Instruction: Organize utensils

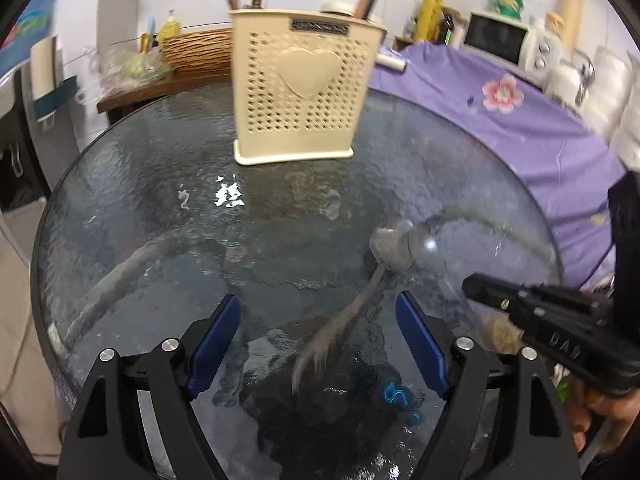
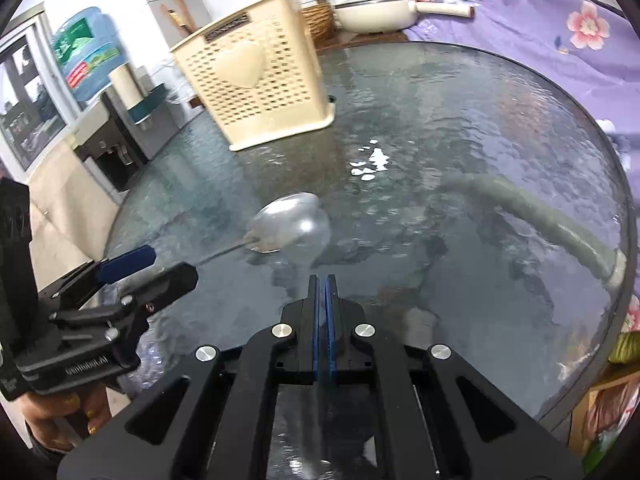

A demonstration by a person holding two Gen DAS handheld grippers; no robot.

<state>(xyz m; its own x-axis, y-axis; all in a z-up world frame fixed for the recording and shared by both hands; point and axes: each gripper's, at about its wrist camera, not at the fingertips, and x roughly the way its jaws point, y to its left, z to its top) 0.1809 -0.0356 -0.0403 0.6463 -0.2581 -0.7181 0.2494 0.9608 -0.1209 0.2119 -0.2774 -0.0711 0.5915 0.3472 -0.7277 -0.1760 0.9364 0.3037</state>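
A metal spoon (image 1: 376,264) lies on the round glass table (image 1: 160,200), bowl pointing away, handle running back between my left gripper's fingers. My left gripper (image 1: 318,340) is open, with the blue pads either side of the handle and apart from it. In the right wrist view the spoon (image 2: 288,222) lies left of centre, with the left gripper (image 2: 152,268) at its handle end. My right gripper (image 2: 322,308) is shut and empty, just above the table near the spoon bowl. A cream perforated utensil holder (image 1: 300,92) with a heart stands upright at the far side; it also shows in the right wrist view (image 2: 256,84).
A purple flowered cloth (image 1: 500,100) covers a surface right of the table. A wicker basket (image 1: 200,50), bottles and a microwave (image 1: 500,36) stand behind. A white pan (image 2: 380,12) sits beyond the holder. A water dispenser (image 2: 104,120) stands at the left.
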